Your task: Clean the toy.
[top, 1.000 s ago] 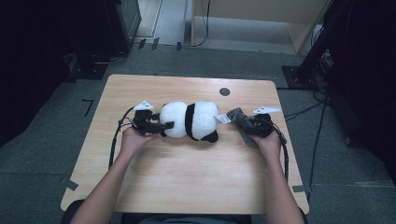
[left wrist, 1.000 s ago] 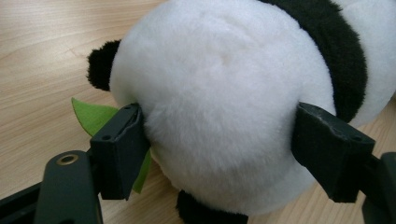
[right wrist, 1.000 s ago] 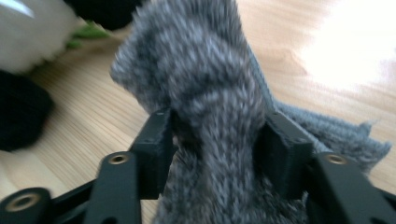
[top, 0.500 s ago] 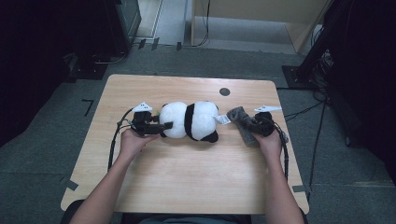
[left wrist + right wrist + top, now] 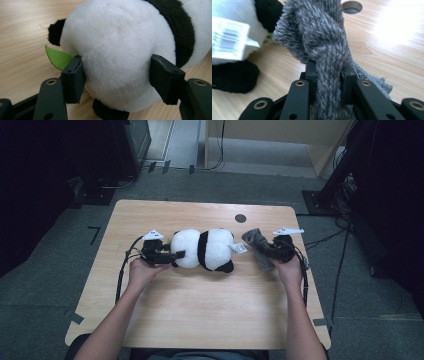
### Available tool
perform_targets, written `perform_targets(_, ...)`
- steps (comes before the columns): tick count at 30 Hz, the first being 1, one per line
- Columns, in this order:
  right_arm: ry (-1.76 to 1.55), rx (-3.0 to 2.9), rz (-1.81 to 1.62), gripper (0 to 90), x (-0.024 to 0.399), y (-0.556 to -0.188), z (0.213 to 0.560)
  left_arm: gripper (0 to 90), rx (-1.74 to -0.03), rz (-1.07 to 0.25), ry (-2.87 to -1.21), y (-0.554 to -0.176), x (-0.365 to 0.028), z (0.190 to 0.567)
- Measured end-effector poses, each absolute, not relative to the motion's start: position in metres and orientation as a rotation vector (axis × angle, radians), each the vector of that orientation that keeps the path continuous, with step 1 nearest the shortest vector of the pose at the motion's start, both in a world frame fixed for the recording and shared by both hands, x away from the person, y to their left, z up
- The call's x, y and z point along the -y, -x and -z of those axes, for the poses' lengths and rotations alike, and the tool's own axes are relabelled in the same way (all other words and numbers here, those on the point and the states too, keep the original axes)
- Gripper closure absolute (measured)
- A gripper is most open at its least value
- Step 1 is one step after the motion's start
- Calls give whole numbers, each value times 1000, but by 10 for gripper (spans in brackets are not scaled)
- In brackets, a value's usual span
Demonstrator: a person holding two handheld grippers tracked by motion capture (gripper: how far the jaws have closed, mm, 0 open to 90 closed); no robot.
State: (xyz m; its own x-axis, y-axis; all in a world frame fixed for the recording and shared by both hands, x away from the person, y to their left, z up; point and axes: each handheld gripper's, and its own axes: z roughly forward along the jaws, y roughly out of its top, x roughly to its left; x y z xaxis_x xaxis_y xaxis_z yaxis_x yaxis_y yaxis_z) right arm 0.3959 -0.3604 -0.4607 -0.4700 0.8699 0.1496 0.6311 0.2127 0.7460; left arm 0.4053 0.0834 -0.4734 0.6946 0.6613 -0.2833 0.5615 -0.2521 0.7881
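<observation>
**Panda and grey cloth gripped at a wooden table**

A pale wood table (image 5: 200,305) with a round hole (image 5: 240,218) stands on grey carpet; the room's edges are too dark to make out. A plush panda (image 5: 202,249) lies mid-table. The left gripper (image 5: 170,256) clamps its white end. The right gripper (image 5: 266,254), jaws having just closed, pinches a grey knitted cloth (image 5: 256,245) beside the panda. The person's forearms are cut off at the bottom.

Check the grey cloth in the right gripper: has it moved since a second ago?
Yes. The grey cloth, pinched in the right gripper, has lifted slightly, its top now a little nearer the round hole in the table.
</observation>
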Motion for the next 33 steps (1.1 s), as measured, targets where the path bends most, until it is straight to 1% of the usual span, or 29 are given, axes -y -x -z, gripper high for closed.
perform_targets(12, -1375, -2203, -1131, 746, 344, -397, 436, 340, -951, -130, -1924, -405, -83, 473)
perform_targets(21, -1338, -2220, -1139, 756, 330, -396, 423, 314, -953, -113, -1924, -406, -84, 473)
perform_targets(33, -1261, -2260, -1177, 760, 300, -402, 395, 309, -957, -117, -1924, -405, -84, 472)
